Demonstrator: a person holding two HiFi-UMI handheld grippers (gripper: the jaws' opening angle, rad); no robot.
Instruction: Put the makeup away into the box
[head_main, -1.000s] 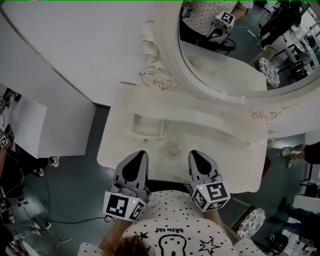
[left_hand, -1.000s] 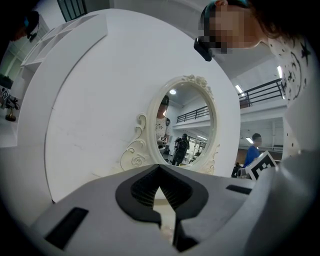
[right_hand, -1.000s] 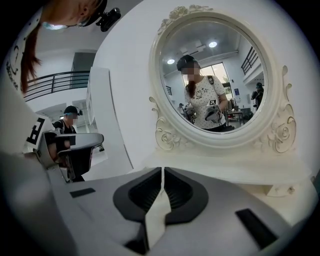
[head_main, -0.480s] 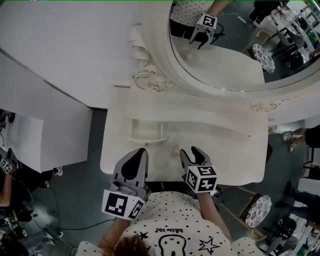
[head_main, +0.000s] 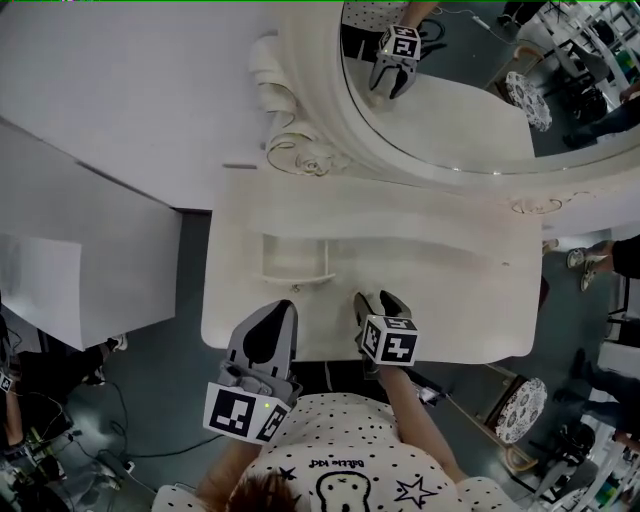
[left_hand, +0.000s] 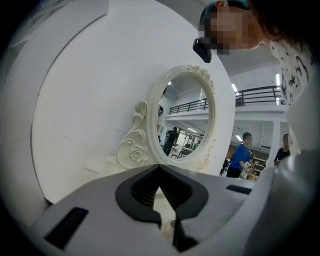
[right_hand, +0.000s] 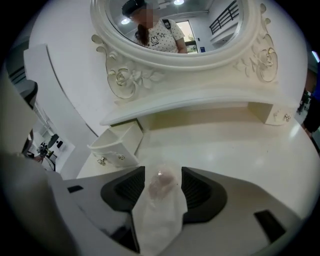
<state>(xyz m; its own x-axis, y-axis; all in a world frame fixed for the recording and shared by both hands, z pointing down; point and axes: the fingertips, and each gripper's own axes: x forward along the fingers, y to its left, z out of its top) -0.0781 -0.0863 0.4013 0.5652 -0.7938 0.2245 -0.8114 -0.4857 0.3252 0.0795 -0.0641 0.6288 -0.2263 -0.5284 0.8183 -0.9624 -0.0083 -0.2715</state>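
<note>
Makeup (right_hand: 159, 187), one small pale sachet-like piece, appears to lie near the front edge of the dressing table (head_main: 450, 300), so nothing looks stowed yet. The oval mirror (head_main: 450, 110) rises behind the table. The box (head_main: 295, 262), a little drawer pulled open under the back shelf, stands near the piece, to its left and further back. The right gripper (head_main: 378, 303) tilts down over the piece. Its jaws have just been opening and stand wide with the piece between them, pads not pressing. The left gripper (left_hand: 159, 170) hovers beside it, tips together, holding nothing. Grasping, carrying and releasing remain, and nothing seems to block the short path.
</note>
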